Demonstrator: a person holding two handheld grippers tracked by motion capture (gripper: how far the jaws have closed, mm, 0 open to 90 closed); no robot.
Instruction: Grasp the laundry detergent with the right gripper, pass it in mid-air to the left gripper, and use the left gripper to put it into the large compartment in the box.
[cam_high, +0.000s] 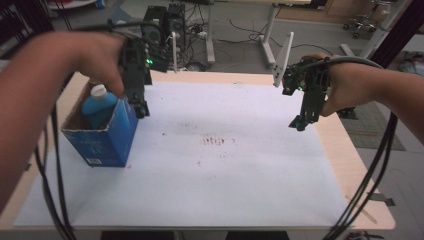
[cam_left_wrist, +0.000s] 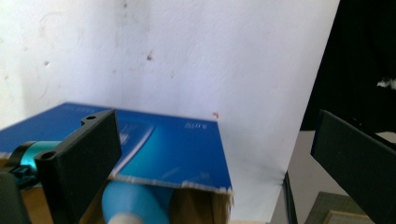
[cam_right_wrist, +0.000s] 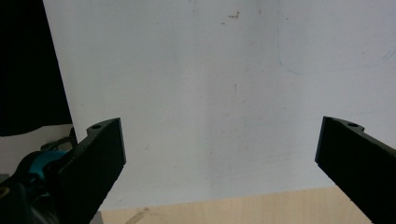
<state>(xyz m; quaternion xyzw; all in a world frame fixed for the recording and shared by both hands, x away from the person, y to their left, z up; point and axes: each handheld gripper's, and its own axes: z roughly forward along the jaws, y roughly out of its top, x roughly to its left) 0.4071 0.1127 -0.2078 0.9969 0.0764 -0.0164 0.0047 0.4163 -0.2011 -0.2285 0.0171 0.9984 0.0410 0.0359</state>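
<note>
Cardboard of the blue box (cam_high: 102, 140) looks thin and light, so it may dent or slide on the white sheet (cam_high: 210, 170). It stands at the left of the tabletop (cam_high: 350, 150) with a blue bottle (cam_high: 97, 107) upright inside. The bottle's plastic is probably smooth; its neck under the white cap (cam_high: 98, 90) seems the best hold. The left gripper (cam_high: 141, 110) hangs released just beside the box, and the right gripper (cam_high: 300, 122) is released too, well apart.

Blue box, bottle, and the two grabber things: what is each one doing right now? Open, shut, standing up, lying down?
Blue box: standing on the white sheet, top open.
Blue bottle: inside the box, white cap on, poking out the top.
Left gripper: open, holding nothing, right beside the box's top edge.
Right gripper: open, holding nothing, above the sheet's right side.
White sheet: lying flat on the table, a bit smudged.
</note>
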